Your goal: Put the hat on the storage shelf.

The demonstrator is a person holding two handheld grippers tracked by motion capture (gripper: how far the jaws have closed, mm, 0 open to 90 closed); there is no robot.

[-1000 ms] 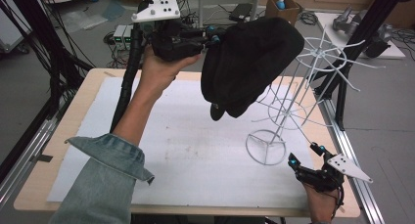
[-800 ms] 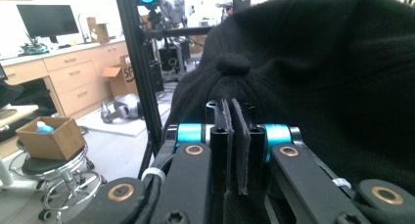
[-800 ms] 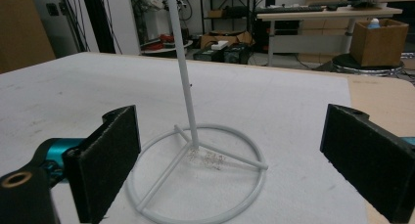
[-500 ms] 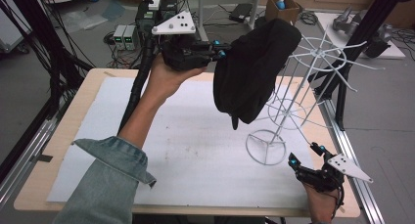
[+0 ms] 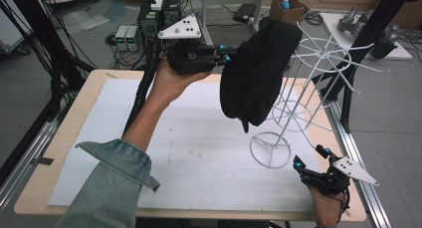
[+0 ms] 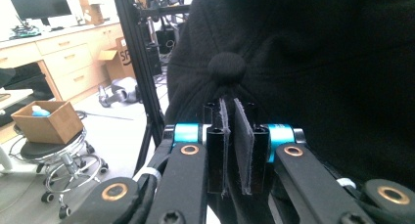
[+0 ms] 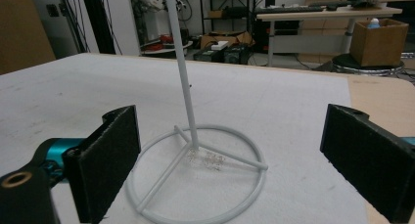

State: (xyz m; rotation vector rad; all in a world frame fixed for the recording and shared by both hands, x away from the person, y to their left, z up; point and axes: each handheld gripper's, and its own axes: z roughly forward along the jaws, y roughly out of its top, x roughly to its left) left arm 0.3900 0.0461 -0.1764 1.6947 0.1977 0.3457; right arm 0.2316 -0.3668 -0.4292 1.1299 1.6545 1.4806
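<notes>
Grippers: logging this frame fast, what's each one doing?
Left gripper: jaws just easing open, pads pinching the black cap.
Right gripper: open, empty, facing the white rack.

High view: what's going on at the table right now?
A person is hanging a black cap on a white wire rack. The left gripper is raised at the rack's top, its jaws nearly together and just easing apart, with the cap's crown right at their tips. The cap is draped against the rack's upper ring. The right gripper rests open near the rack's round base, not touching it.
</notes>
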